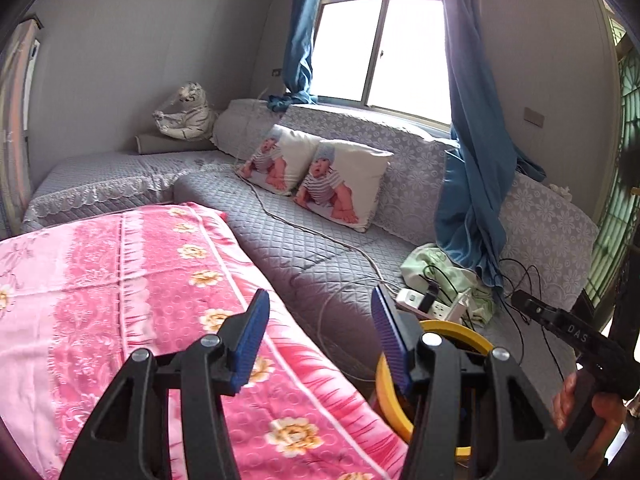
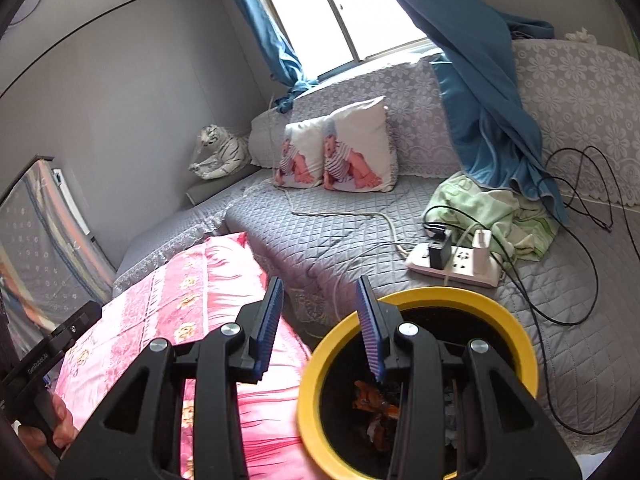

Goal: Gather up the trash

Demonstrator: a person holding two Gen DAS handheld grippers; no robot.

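A round bin with a yellow rim (image 2: 404,296) and a black liner stands between the pink blanket and the grey sofa. Crumpled orange and white wrappers (image 2: 370,398) lie at its bottom. My right gripper (image 2: 320,320) is open with nothing between its blue pads, and its right finger hangs over the bin's left rim. My left gripper (image 1: 322,334) is open and empty too, above the pink blanket's edge, with the bin's yellow rim (image 1: 464,330) behind its right finger. Trash shows only inside the bin.
A pink flowered blanket (image 1: 120,280) covers a low surface on the left. The grey quilted sofa (image 2: 340,240) carries a white power strip (image 2: 456,266) with chargers, black cables (image 2: 580,216), a green cloth (image 2: 492,204), two pillows (image 1: 316,180) and a hanging blue curtain (image 1: 472,200).
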